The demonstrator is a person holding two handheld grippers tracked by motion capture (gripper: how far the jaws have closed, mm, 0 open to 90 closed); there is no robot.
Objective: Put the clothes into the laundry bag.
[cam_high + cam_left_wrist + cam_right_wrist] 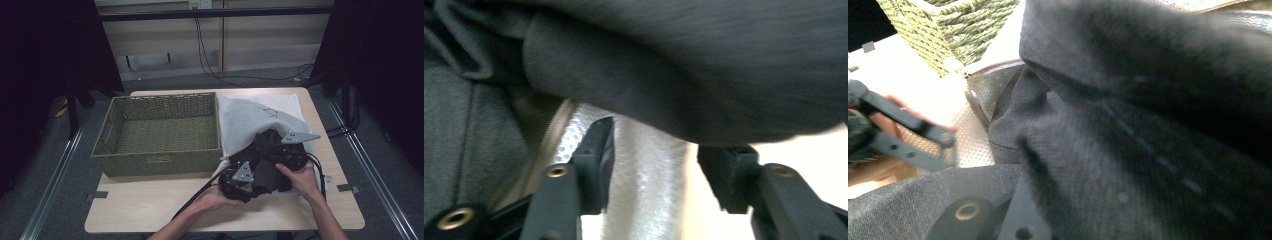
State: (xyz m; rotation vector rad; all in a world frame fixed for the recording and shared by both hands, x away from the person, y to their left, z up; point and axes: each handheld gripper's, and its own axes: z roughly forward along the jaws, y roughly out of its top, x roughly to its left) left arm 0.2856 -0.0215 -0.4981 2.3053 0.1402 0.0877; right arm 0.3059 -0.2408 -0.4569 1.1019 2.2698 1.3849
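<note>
- The dark grey, soft woven garment lies bunched on the right half of the pale wooden counter, on top of a white waffle-textured cloth and just beside the olive-green woven basket, which looks empty.
- The left tongs stand partly apart with nothing pinched: in the left gripper view the garment's fold hangs above the jaws and the white cloth shows between them.
- The right tongs appear closed on a thick bunch of the dark grey garment; in the right gripper view fabric covers the jaws, so the pads themselves are hidden.
- The work in hand looks like folding or gathering the garment, perhaps for the basket.
- To do it well, the left tongs should take a fresh bite on a garment edge alone, since the white cloth lies right below and could be caught along with it.
- Holding the right grip steady while the left resets would keep the fold from slumping.
- Cables trail near the fabric; keep them out of the fold.
- A thin dark line-drawn mark sits on the white cloth; no brand, label or readable writing can be made out.
</note>
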